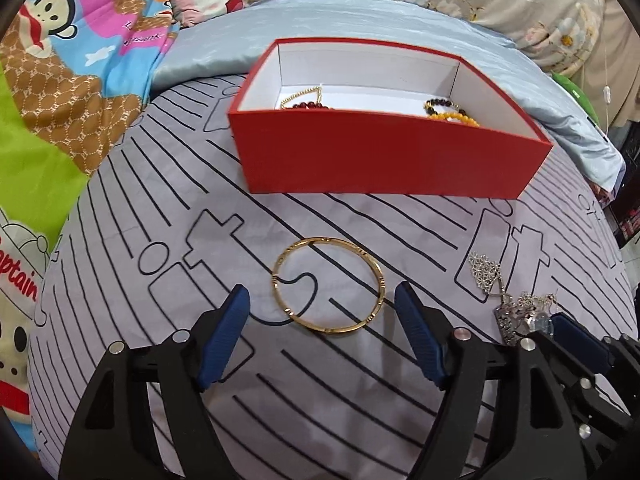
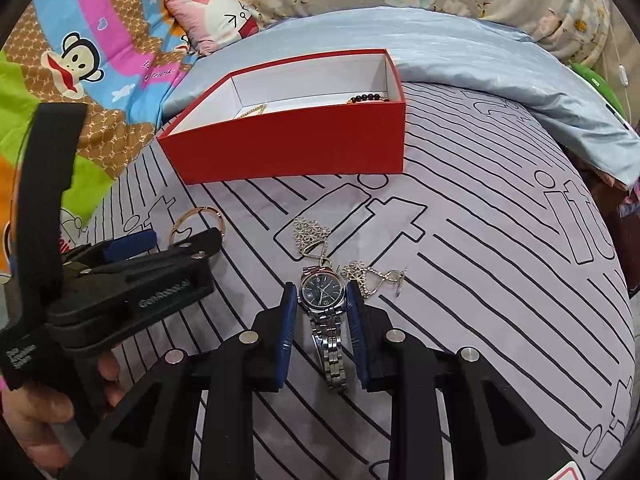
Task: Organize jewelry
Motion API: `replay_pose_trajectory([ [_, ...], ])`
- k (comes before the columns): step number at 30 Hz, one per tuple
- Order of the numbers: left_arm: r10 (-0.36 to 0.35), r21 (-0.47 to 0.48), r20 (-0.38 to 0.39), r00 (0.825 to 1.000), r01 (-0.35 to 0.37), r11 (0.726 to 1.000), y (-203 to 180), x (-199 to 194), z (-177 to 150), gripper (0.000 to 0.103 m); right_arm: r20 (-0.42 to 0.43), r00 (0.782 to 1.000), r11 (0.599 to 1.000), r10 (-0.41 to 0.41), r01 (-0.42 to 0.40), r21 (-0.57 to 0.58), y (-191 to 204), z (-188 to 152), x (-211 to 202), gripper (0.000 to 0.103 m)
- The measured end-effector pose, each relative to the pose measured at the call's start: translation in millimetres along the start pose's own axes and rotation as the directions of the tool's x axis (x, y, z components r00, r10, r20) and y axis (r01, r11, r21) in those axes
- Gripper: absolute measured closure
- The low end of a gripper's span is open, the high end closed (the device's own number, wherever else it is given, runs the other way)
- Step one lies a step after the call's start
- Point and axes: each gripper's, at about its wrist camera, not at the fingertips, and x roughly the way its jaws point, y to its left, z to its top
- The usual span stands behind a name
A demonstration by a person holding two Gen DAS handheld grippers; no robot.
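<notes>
Right wrist view: your right gripper [image 2: 322, 300] jaws pinch the watch [image 2: 322, 293], it seems; band runs toward you, its end hidden.

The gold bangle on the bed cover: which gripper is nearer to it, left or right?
Left. The left gripper has open jaws on both sides of the gold bangle. The right gripper is off to the side, closed on the watch.

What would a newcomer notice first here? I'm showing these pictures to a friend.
The red box at the back of the striped bedsheet, beads inside. In front lies a gold bangle, just ahead of the left gripper with open jaws. To its right, the right gripper is shut on a silver watch.
</notes>
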Motion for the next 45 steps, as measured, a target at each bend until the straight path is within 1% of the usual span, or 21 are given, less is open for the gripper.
replay_pose_trajectory([
  [3, 0.019, -0.006, 0.006, 1.0, -0.019, 1.0, -1, 5, 1, 0.032, 0.0, 1.0, 1.0, 0.002, -0.002, 0.004, -2, 1, 0, 0.079],
  [6, 0.019, -0.02, 0.007, 1.0, -0.019, 1.0, 1, 7, 3, 0.033, 0.001, 1.0, 1.0, 0.004, -0.004, 0.003, -2, 1, 0, 0.079],
  [7, 0.023, -0.015, 0.01, 1.0, -0.023, 1.0, 0, 7, 3, 0.034, 0.002, 1.0, 1.0, 0.004, -0.004, 0.003, -2, 1, 0, 0.079],
  [9, 0.022, -0.006, 0.018, 1.0, -0.022, 1.0, 0, 6, 2, 0.044, 0.002, 1.0, 1.0, 0.007, -0.007, 0.002, -2, 1, 0, 0.079],
  [17, -0.022, -0.014, 0.005, 1.0, 0.022, 1.0, 4, -3, 1, 0.044, 0.019, 1.0, 1.0, 0.025, -0.025, -0.009, 4, 3, -11, 0.079],
  [23, -0.035, -0.019, 0.03, 0.999, 0.035, 0.999, 15, -30, -1, 0.044, 0.052, 0.998, 0.999, 0.029, -0.028, -0.021, 9, 8, -30, 0.079],
  [29, -0.018, -0.015, 0.048, 0.999, 0.019, 1.0, 28, -57, -10, 0.044, 0.082, 0.996, 0.999, 0.031, -0.029, -0.032, 15, 8, -50, 0.079],
  [32, 0.011, -0.009, 0.047, 0.999, -0.011, 1.0, 32, -67, -15, 0.044, 0.079, 0.996, 0.999, 0.041, -0.04, -0.023, 16, 6, -54, 0.079],
  [38, 0.026, -0.002, 0.057, 0.998, -0.026, 1.0, 31, -79, -10, 0.044, 0.102, 0.994, 0.999, 0.042, -0.039, -0.036, 21, 11, -62, 0.079],
  [39, 0.027, 0.0, 0.064, 0.998, -0.027, 1.0, 31, -81, -7, 0.044, 0.108, 0.993, 0.998, 0.043, -0.039, -0.04, 22, 14, -64, 0.081],
  [40, 0.025, 0.0, 0.068, 0.997, -0.025, 1.0, 30, -82, -5, 0.044, 0.118, 0.992, 0.998, 0.045, -0.04, -0.044, 23, 17, -66, 0.085],
  [41, 0.024, -0.001, 0.072, 0.997, -0.023, 1.0, 29, -84, -2, 0.044, 0.124, 0.991, 0.998, 0.049, -0.043, -0.049, 23, 22, -67, 0.093],
  [42, 0.022, -0.002, 0.08, 0.997, -0.022, 1.0, 28, -85, 2, 0.044, 0.134, 0.99, 0.998, 0.048, -0.042, -0.051, 24, 26, -68, 0.098],
  [45, 0.017, -0.003, 0.1, 0.995, -0.017, 1.0, 25, -88, 15, 0.044, 0.16, 0.986, 0.998, 0.042, -0.033, -0.061, 24, 40, -69, 0.098],
])
